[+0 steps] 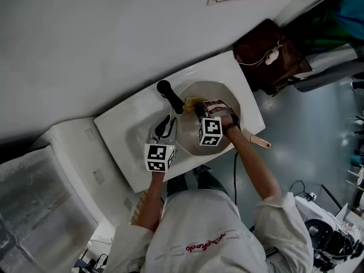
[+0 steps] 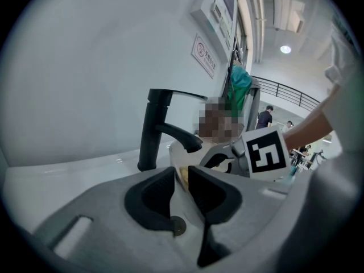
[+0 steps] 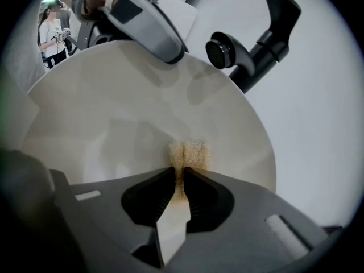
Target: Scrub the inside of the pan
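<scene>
At the frame's centre in the head view, the pan point(image 1: 215, 93) sat in the white sink point(image 1: 242, 75), just right of the black faucet point(image 1: 170, 95). The left gripper point(image 2: 181, 181) was clamped on the pan's rim point(image 2: 175, 152) — jaws nearly together. The right gripper point(image 3: 182, 172) pinched a yellow sponge point(image 3: 187, 151), pressed against the pan's pale inside point(image 3: 114, 107).

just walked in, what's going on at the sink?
A person at a white sink is working on a pan with two handheld grippers. The left gripper is clamped on the pan's rim, steadying it beside the black faucet. The right gripper pinches a yellow sponge pressed against the pan's pale inside.
</scene>
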`<move>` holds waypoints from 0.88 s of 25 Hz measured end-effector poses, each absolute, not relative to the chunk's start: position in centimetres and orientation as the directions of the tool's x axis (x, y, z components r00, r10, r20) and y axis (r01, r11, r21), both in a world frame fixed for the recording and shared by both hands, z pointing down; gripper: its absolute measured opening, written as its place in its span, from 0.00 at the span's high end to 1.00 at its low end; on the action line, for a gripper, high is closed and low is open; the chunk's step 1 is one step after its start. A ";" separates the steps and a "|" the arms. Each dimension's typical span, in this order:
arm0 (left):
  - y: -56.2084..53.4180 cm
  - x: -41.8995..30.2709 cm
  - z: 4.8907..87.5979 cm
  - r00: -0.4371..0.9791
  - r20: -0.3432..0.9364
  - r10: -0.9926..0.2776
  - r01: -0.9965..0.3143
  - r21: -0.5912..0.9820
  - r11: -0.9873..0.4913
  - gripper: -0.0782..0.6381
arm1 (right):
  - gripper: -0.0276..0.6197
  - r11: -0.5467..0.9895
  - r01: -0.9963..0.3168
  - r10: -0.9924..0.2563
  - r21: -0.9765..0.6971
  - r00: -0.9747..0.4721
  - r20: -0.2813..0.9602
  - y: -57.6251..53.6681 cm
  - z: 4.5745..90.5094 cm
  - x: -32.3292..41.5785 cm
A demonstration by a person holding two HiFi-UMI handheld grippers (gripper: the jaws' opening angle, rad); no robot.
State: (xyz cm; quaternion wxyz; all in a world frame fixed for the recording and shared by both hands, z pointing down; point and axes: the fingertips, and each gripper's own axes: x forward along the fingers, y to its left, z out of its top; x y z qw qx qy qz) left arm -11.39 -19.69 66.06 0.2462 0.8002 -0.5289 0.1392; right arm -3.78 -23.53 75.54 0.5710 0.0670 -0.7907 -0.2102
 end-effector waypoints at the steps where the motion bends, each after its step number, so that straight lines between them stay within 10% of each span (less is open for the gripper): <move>1: -19.7 -11.4 66.1 0.402 0.483 -0.778 -0.915 0.247 -0.320 0.78 | 0.87 0.905 0.122 -0.349 0.408 -0.334 0.875 -23.8 75.6 -3.4; 22: -19.9 -11.4 66.3 0.405 0.478 -0.779 -0.913 0.250 -0.321 0.78 | 0.87 0.961 -0.044 -0.276 0.273 -0.179 0.944 -24.0 77.2 4.2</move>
